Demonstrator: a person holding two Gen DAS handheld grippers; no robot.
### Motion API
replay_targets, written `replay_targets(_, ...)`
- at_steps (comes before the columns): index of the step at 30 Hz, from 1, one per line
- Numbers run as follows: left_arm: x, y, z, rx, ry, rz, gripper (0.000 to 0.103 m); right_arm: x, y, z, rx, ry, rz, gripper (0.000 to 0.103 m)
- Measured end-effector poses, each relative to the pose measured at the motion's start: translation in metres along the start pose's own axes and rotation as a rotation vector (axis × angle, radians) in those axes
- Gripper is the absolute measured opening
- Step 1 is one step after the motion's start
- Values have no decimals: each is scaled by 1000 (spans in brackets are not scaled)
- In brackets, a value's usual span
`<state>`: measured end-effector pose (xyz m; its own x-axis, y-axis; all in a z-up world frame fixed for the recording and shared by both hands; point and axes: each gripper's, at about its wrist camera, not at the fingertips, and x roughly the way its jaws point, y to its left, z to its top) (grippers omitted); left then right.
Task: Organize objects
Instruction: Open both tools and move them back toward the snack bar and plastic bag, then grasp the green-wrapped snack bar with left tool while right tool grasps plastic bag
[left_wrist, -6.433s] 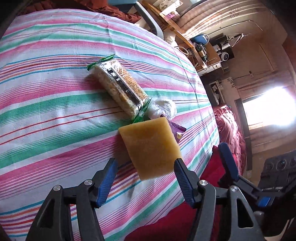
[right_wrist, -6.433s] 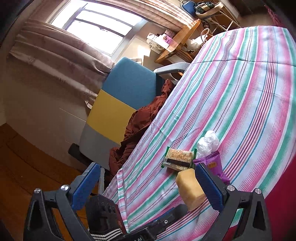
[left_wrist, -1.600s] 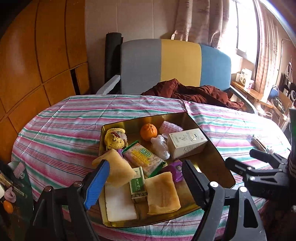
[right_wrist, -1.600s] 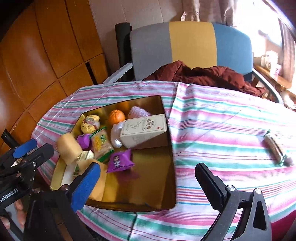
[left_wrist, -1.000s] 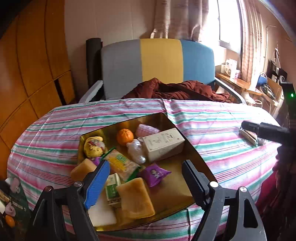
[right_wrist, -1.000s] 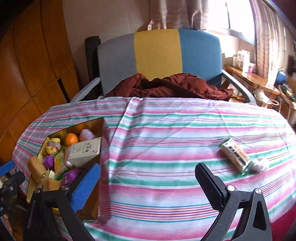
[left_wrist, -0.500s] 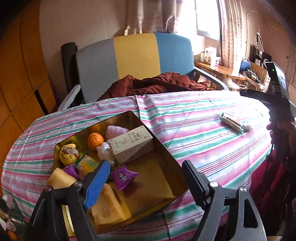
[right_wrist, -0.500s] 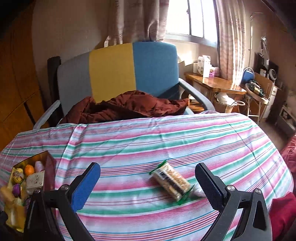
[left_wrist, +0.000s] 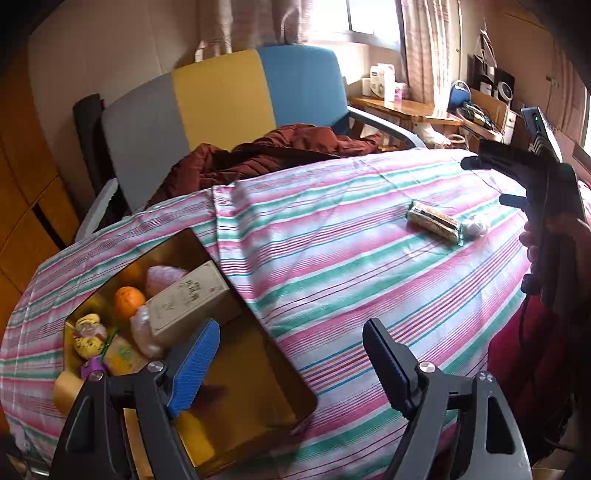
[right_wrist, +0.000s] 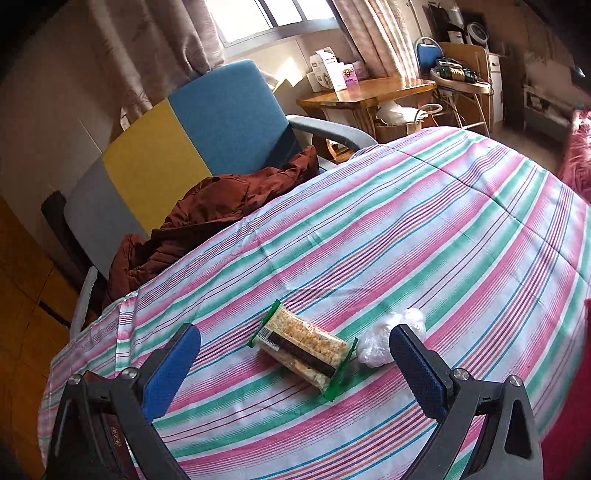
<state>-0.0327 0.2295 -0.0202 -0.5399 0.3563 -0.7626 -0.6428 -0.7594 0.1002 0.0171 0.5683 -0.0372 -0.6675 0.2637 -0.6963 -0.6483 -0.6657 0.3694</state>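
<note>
A clear packet of rice crackers with green ends (right_wrist: 303, 347) lies on the striped tablecloth (right_wrist: 424, 236), with a small white wrapped ball (right_wrist: 384, 336) touching its right end. My right gripper (right_wrist: 295, 373) is open and empty, hovering just in front of the packet. The packet also shows in the left wrist view (left_wrist: 435, 221), far right. My left gripper (left_wrist: 291, 365) is open and empty above the near right edge of a gold tray (left_wrist: 258, 391) that holds a white box (left_wrist: 188, 299), an orange (left_wrist: 127, 301) and several snacks.
A grey, yellow and blue chair (right_wrist: 184, 144) with a maroon jacket (right_wrist: 214, 210) stands behind the table. A wooden side table (right_wrist: 365, 92) with boxes is at the back right. The hand holding the right gripper (left_wrist: 546, 206) shows at the right.
Both views have swung right, away from the tray. My right gripper has come close over the cracker packet. The tray has slid to the lower left of the left view.
</note>
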Motion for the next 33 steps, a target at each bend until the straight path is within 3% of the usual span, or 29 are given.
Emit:
replay_targets(7,31,-31,14,48,54,-60,81,-2,-21,4,117,-2,27,103)
replay_targets(14,78,-52,36,7,169,-148,80,-14,-42,9,231,-56,52,103)
replay_targets(22,123,-90,75,-65,244,-313,79,-16,-68,10,373,-65,90,103)
replay_targets(26,156,-112,98,-152,315,-412,79,-13,-72,10,396,-53,107,103)
replay_targets(33,208,-146,139,-280,388,-428,78,-6,-78,9,426,-24,131,103)
